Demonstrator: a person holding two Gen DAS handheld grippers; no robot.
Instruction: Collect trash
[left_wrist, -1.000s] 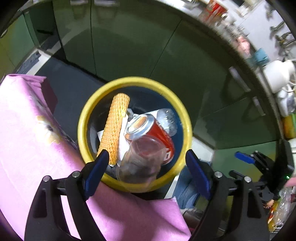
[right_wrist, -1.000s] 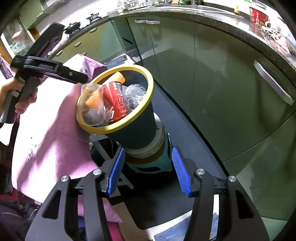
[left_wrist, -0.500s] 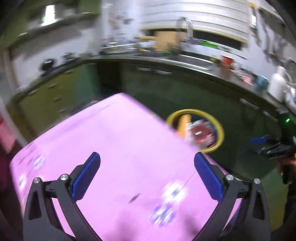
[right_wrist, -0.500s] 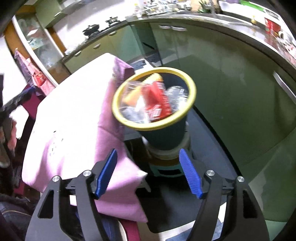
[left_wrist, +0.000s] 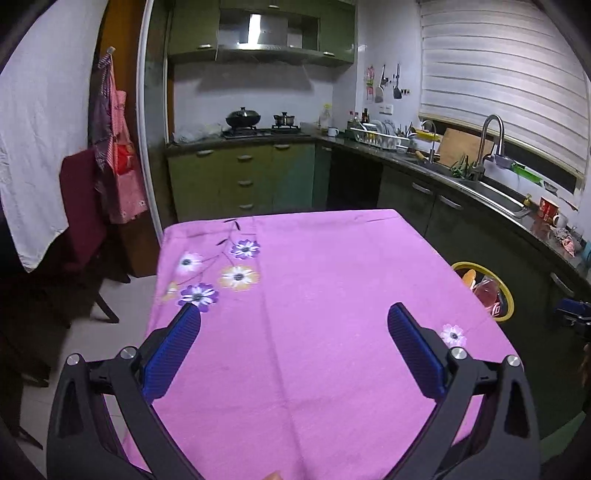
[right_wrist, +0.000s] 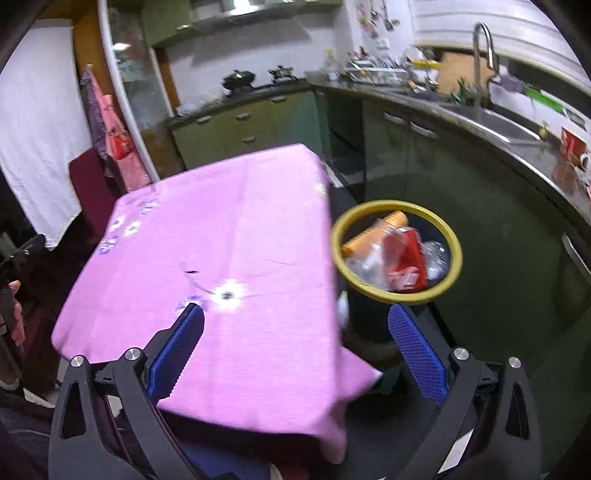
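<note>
Right gripper (right_wrist: 295, 347) fingers just opening, empty; yellow-rimmed bin (right_wrist: 397, 251) beyond right finger. Left gripper (left_wrist: 293, 345) fingers wide, empty.

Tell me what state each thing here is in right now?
Left gripper: open, nothing between its fingers.
Right gripper: open, just widened, holding nothing.
Trash bin: upright beside the table, uncovered, filled with trash.
Red can: lying in the bin.
Tablecloth: spread flat, no trash on it.
</note>
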